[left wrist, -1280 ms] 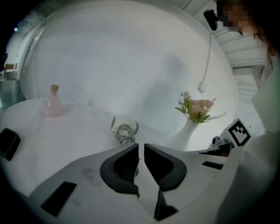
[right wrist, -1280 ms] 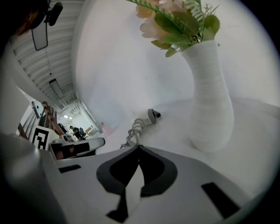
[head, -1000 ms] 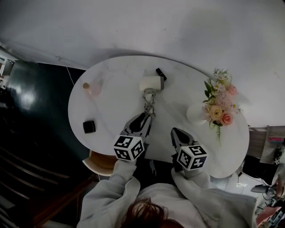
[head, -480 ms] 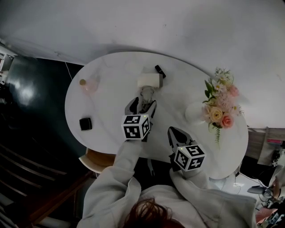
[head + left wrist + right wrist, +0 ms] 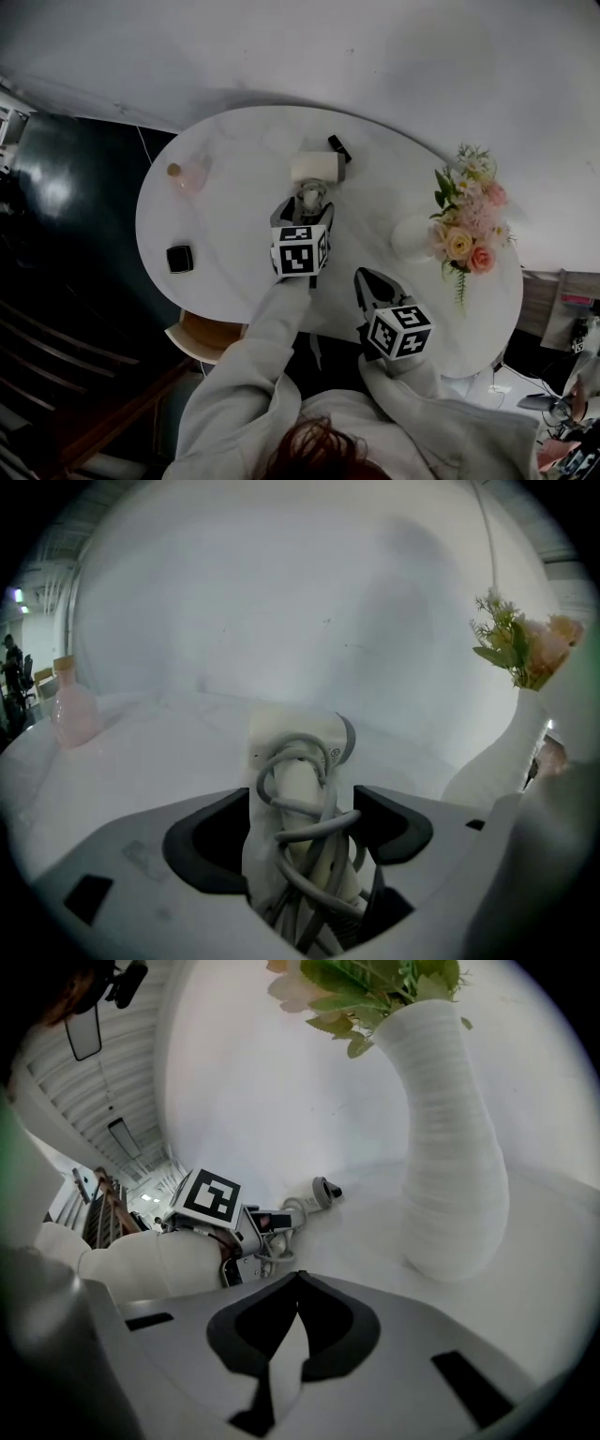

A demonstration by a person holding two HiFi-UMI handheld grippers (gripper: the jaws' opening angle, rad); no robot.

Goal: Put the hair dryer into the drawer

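Observation:
The white hair dryer (image 5: 317, 170) lies at the table's far middle, its grey cord wound round the handle (image 5: 298, 789). My left gripper (image 5: 306, 210) reaches over it from the near side. Its jaws have just been opening and now stand wide on either side of the handle and cord (image 5: 300, 817), not pressing on them. My right gripper (image 5: 366, 276) rests shut and empty near the table's front edge, with its tips meeting (image 5: 298, 1277). The right gripper view also shows the dryer (image 5: 323, 1190) beyond the left gripper's marker cube (image 5: 211, 1199). No drawer shows in any view.
A white vase (image 5: 411, 240) of flowers (image 5: 464, 225) stands at the right of the oval white table (image 5: 234, 234), close to the right gripper (image 5: 450, 1138). At the left are a pink bottle (image 5: 192, 178) and a black square item (image 5: 179, 259). A small black object (image 5: 337, 148) lies behind the dryer.
My left gripper has moved away from me to the dryer and dropped lower, and its jaws went from nearly shut to wide around the handle. The right gripper has stayed put.

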